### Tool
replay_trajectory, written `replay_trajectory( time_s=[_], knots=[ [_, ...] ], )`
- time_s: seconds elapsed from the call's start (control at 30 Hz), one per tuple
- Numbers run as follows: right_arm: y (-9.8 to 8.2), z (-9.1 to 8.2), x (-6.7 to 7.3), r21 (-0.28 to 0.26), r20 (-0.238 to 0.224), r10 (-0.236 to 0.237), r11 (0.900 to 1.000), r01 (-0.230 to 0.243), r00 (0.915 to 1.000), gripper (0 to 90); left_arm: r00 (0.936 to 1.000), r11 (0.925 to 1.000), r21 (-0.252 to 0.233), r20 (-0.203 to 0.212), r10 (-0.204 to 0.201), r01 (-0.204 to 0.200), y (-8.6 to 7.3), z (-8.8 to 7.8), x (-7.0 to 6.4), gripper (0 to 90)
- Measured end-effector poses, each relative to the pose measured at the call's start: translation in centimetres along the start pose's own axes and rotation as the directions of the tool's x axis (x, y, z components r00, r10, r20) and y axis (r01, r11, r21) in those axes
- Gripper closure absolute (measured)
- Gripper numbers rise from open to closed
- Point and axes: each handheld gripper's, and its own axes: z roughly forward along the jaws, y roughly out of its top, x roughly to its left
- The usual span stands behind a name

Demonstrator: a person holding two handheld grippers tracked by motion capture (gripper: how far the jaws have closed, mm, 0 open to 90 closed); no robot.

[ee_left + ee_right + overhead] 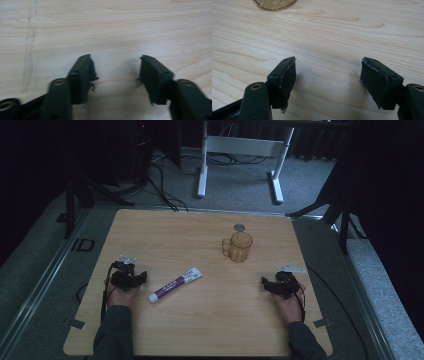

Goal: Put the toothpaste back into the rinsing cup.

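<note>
A white and purple toothpaste tube lies slantwise on the wooden table, left of centre. An amber glass mug with a handle stands upright farther back, right of centre; its base edge shows at the top of the right gripper view. My left gripper rests on the table just left of the tube, open, nothing between its jaws. My right gripper rests near the right edge, open and empty, pointing towards the mug.
A small grey round disc is set in the table behind the mug. Beyond the table stand a white desk frame and dark stand legs on grey carpet, with cables on the floor.
</note>
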Motion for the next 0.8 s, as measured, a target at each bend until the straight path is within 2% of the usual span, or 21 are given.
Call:
replay_trajectory(
  time_s=[0.03,0.07,0.13,0.17,0.23,0.27,0.3,0.37,0.4,0.5,0.53,0.73,0.8],
  knots=[
    [0.0,0.0,0.0,0.000,0.001,0.000,1.000,0.000,1.0000,28.6,1.0000,1.0000,0.000,0.000,0.000,0.000,0.0,0.0,0.0,50.6],
    [0.0,0.0,0.0,0.000,0.003,0.000,1.000,0.000,1.0000,28.6,0.9999,0.9998,0.017,0.005,-0.012,0.012,0.0,-0.3,0.2,51.2],
    [0.0,0.0,0.1,0.000,0.004,0.002,1.000,-0.002,1.0000,28.6,0.9999,0.9998,0.017,0.005,-0.012,0.012,0.0,-0.3,0.2,51.7],
    [0.0,0.0,0.1,0.000,0.004,0.002,1.000,-0.002,1.0000,28.6,1.0000,0.9999,0.011,-0.002,-0.008,0.008,0.0,-0.5,0.4,51.7],
    [-0.1,-0.1,0.1,0.000,0.007,0.006,1.000,-0.006,1.0000,28.5,0.9999,0.9999,-0.009,0.006,-0.012,0.013,0.1,-1.1,0.6,53.0],
    [-0.1,-0.1,0.1,-0.001,0.009,0.007,1.000,-0.007,0.9999,28.4,0.9996,0.9994,-0.030,0.024,-0.018,0.018,0.1,-1.7,0.6,53.0],
    [-0.1,-0.1,0.1,-0.001,0.009,0.007,1.000,-0.007,0.9999,28.4,0.9996,0.9994,-0.030,0.024,-0.018,0.018,0.1,-1.7,0.6,53.0],
    [-0.1,-0.1,0.1,-0.001,0.009,0.007,1.000,-0.007,0.9999,28.3,0.9995,0.9992,-0.039,0.030,-0.009,0.010,0.2,-2.1,0.6,52.8],
    [-0.1,-0.1,0.2,-0.001,0.009,0.008,1.000,-0.008,0.9999,28.3,0.9988,0.9985,-0.054,0.049,-0.003,0.006,0.5,-2.9,0.6,52.3],
    [-0.1,-0.1,0.2,-0.001,0.009,0.008,1.000,-0.008,0.9999,28.3,0.9968,0.9976,-0.068,0.080,-0.001,0.006,0.8,-3.9,0.5,51.9],
    [-0.1,-0.1,0.2,-0.001,0.009,0.009,1.000,-0.009,0.9999,28.2,0.9949,0.9971,-0.076,0.100,0.012,-0.004,1.2,-4.6,0.4,51.6],
    [-0.1,-0.1,0.2,0.001,0.004,0.002,1.000,-0.002,1.0000,26.5,0.9923,0.9948,-0.101,0.122,0.024,-0.011,1.8,-5.9,-0.1,51.6],
    [-0.1,-0.1,0.2,0.002,0.003,0.001,1.000,-0.001,1.0000,26.3,0.9905,0.9933,-0.112,0.131,0.042,-0.027,2.5,-6.7,-0.7,51.2]
  ],
)
